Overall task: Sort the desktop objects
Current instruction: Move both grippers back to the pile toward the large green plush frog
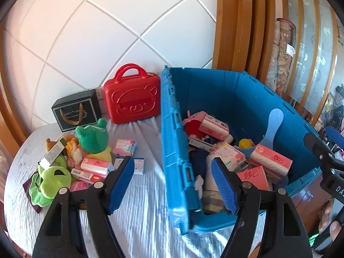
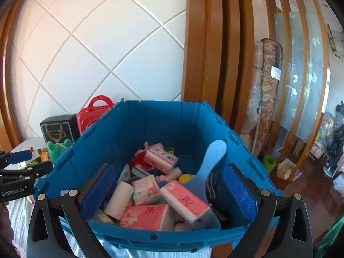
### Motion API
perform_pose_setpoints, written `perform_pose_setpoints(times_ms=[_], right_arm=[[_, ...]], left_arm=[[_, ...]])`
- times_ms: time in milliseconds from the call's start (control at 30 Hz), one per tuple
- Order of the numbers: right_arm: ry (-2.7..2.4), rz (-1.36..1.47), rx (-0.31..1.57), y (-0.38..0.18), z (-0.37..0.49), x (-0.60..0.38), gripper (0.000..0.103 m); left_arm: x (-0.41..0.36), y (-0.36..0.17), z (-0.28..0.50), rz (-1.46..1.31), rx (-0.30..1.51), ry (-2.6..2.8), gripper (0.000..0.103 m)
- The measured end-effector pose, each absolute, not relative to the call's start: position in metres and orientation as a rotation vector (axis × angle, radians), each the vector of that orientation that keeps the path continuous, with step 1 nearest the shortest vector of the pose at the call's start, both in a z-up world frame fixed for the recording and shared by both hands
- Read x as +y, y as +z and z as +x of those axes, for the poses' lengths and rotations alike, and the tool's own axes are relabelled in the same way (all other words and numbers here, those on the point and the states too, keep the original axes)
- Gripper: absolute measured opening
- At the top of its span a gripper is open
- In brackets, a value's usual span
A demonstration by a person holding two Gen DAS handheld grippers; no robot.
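Note:
A blue crate (image 1: 172, 142) stands on the table's right side, filled with pink tissue packs (image 1: 271, 161), small boxes and a light blue scoop (image 1: 274, 124). It also shows in the right wrist view (image 2: 154, 235). A pile lies left of it: green frog plush (image 1: 93, 136), lime plush (image 1: 53, 180), pink tissue pack (image 1: 95, 165), small boxes (image 1: 124, 147). My left gripper (image 1: 172, 182) is open and empty, straddling the crate's left wall. My right gripper (image 2: 169, 193) is open and empty above the crate's near end, over a pink tissue pack (image 2: 185, 202).
A red bear case (image 1: 132, 99) and a black gift box (image 1: 76, 109) stand at the back against the white tiled wall. The table has a pale striped cloth (image 1: 139, 215). Wooden frames and rolled rugs (image 2: 266, 90) stand to the right, with wood floor beyond.

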State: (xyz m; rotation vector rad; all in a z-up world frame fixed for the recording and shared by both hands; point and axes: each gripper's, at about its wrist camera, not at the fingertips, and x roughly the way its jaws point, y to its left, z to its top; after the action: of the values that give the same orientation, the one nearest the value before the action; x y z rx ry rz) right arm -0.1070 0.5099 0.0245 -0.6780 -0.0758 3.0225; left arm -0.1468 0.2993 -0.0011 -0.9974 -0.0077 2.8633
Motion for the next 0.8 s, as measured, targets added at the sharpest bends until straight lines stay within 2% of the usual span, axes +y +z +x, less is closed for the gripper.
perform_pose_setpoints(times_ms=[300, 567, 800], right_arm=[[3.157, -0.717, -0.126, 0.02, -0.117, 0.434, 0.103], [3.304, -0.713, -0.253, 0.028, -0.118, 0.325, 0.103], [3.378, -0.869, -0.303, 0.011, -0.13, 0.222, 0.103]], left_arm=[[0.202, -0.019, -0.138, -1.114, -0.107, 2.965, 0.073], [0.089, -0.038, -0.12, -1.19, -0.179, 3.069, 0.073], [-0.018, -0.065, -0.114, -1.346, -0.23, 3.132, 0.073]])
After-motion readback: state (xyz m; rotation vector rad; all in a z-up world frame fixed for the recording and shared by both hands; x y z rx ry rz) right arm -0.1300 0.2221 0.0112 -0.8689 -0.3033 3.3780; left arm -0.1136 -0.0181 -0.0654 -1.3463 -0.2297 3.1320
